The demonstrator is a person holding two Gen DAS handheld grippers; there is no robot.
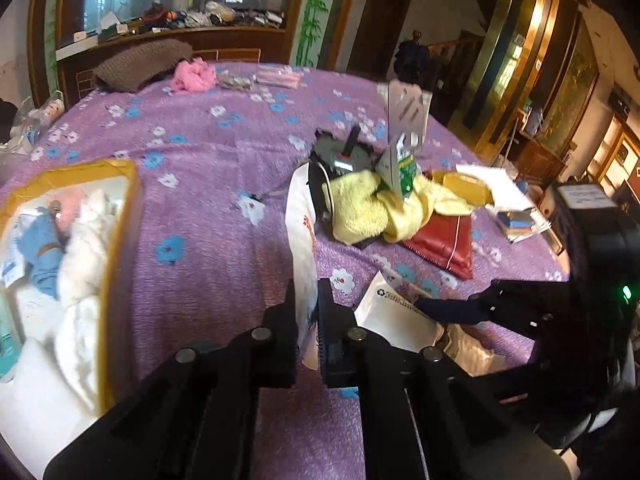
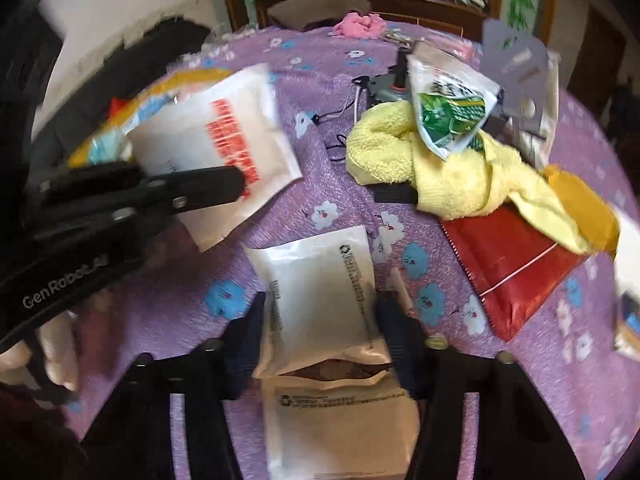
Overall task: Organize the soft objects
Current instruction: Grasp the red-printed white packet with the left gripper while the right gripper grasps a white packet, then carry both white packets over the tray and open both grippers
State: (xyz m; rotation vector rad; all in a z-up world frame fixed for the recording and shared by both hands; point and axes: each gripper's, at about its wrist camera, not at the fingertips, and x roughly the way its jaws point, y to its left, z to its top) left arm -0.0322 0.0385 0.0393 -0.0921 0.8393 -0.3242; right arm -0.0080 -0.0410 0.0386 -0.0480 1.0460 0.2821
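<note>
My left gripper [image 1: 306, 298] is shut on a white pouch with red print [image 1: 300, 224] and holds it edge-on above the purple flowered bedspread [image 1: 208, 208]. In the right wrist view that pouch [image 2: 216, 136] hangs at the left from the same gripper [image 2: 237, 186]. My right gripper [image 2: 320, 314] points down at a white pouch with a recycling mark [image 2: 316, 280]. Its fingers press the pouch's two side edges, and the pouch buckles at its lower end. A yellow-taped cardboard box [image 1: 122, 216] at the left holds white and blue soft things.
A yellow towel [image 2: 440, 168] lies heaped with a green packet [image 2: 452, 116] and a grey device [image 1: 340, 152]. Beside them lie a red pouch [image 2: 516, 268], and far back a pink fluffy item [image 1: 192, 76] and a brown knit [image 1: 140, 64]. A hand [image 2: 56, 352] holds the left gripper.
</note>
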